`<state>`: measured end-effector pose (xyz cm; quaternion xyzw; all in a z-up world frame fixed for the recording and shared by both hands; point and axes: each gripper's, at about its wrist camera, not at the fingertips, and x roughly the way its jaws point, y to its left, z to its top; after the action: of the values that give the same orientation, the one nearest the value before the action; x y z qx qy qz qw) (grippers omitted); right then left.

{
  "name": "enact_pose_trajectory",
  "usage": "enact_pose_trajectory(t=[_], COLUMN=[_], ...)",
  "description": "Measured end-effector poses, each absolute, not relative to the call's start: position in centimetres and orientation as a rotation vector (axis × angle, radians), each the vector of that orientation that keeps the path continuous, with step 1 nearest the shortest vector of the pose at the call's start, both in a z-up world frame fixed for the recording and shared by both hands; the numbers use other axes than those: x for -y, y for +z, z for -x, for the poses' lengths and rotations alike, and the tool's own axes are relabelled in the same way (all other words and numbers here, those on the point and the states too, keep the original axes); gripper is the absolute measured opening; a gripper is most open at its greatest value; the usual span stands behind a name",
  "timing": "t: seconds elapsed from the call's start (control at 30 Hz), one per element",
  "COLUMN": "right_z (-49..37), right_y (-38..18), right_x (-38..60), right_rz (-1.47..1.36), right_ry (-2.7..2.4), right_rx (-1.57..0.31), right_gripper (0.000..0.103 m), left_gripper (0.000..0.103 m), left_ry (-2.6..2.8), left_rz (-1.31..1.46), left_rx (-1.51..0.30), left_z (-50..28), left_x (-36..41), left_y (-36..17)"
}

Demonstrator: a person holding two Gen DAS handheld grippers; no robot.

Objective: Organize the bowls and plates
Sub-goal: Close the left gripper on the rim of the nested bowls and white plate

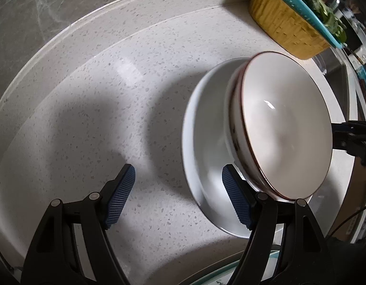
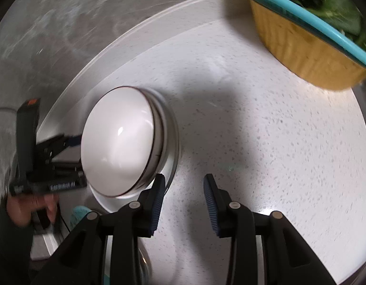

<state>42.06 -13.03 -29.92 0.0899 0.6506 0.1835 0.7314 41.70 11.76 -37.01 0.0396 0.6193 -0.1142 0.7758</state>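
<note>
A white bowl with a thin brown rim (image 1: 285,128) is seen resting inside a larger plain white bowl (image 1: 206,147), which stands on a pale speckled countertop (image 1: 111,109); the rimmed bowl sits tilted in it rather than level. In the left wrist view the stacked pair lies to the right of centre. The left gripper (image 1: 178,194) is held with its jaws wide apart; the left pad is over bare countertop, the right pad (image 1: 237,201) is at the near rim of the larger white bowl, just below the rimmed bowl, and contact cannot be told. Nothing is gripped between the pads. In the right wrist view the same bowls appear on the left side, with the rimmed bowl (image 2: 121,140) facing the camera. The right gripper (image 2: 184,201) is held at a narrower gap, with nothing between its pads; its left pad (image 2: 158,204) is just beside the near edge of the stack, and touch cannot be confirmed. At the far left of this view the left gripper's black body is seen, held by a hand (image 2: 30,206) in a dark sleeve. At the far right, a yellow ribbed basin (image 1: 285,23) is noted under a teal-rimmed container of green leaves (image 2: 325,2), well apart from the bowls. A grey marbled wall (image 1: 52,7) is seen beyond the countertop.
</note>
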Motion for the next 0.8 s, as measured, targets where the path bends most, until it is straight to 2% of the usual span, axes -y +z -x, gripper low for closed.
enact_pose_trajectory(t=[0.17, 0.23, 0.27, 0.3, 0.4, 0.73, 0.8], right_z=[-42.3, -42.5, -42.6, -42.7, -43.1, -43.3, -43.4], right_y=[-31.8, -32.1, -32.2, -32.6, -33.7, -33.9, -33.6], right_x=[12.4, 12.2, 12.0, 11.8, 11.3, 12.0, 11.8], right_rz=[-0.261, -0.257, -0.250, -0.246, -0.247, -0.240, -0.209], right_ry=[0.360, 0.352, 0.353, 0.360, 0.382, 0.412, 0.440], right_rx=[-1.422, -1.393, -1.387, -1.386, -1.395, -1.299, -1.272], right_gripper=[0.041, 0.041, 0.041, 0.041, 0.041, 0.040, 0.033], left_gripper=[0.074, 0.064, 0.052, 0.050, 0.047, 0.046, 0.019], left_ry=[-0.234, -0.234, -0.236, -0.247, -0.251, -0.270, -0.309], left_rz=[-0.082, -0.074, -0.072, -0.054, -0.033, -0.026, -0.035], left_rx=[-1.315, -1.316, -1.326, -1.331, -1.328, -1.320, -1.309], left_z=[-41.6, -41.8, -41.9, -41.9, -42.2, -43.1, -43.1], left_x=[-11.7, -12.1, -12.5, -12.9, -13.3, -13.1, -12.5], left_y=[-37.0, -37.2, -37.4, -37.6, -38.0, -38.6, -38.2])
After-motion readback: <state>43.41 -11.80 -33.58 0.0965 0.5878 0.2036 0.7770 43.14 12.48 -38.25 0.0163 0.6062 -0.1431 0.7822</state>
